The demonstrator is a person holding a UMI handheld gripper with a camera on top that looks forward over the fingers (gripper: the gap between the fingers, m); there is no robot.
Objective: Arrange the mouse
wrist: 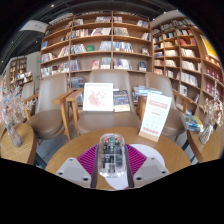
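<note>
Translucent grey plastic mouse (112, 155) is clamped between the gripper's (112, 160) magenta pads above a round wooden table (70, 150), a white upright sign (155, 114) and wooden bookshelves (100, 45) seen beyond.

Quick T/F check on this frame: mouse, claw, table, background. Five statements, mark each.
1. The mouse sits between the claw fingers. True.
2. The mouse is solid black. False: it looks clear or pale, with dark parts inside.
3. It is over a round wooden table. True.
4. A white sign stands beyond the fingers on the table. True.
5. The background is a kitchen. False: bookshelves full of books line the room.
</note>
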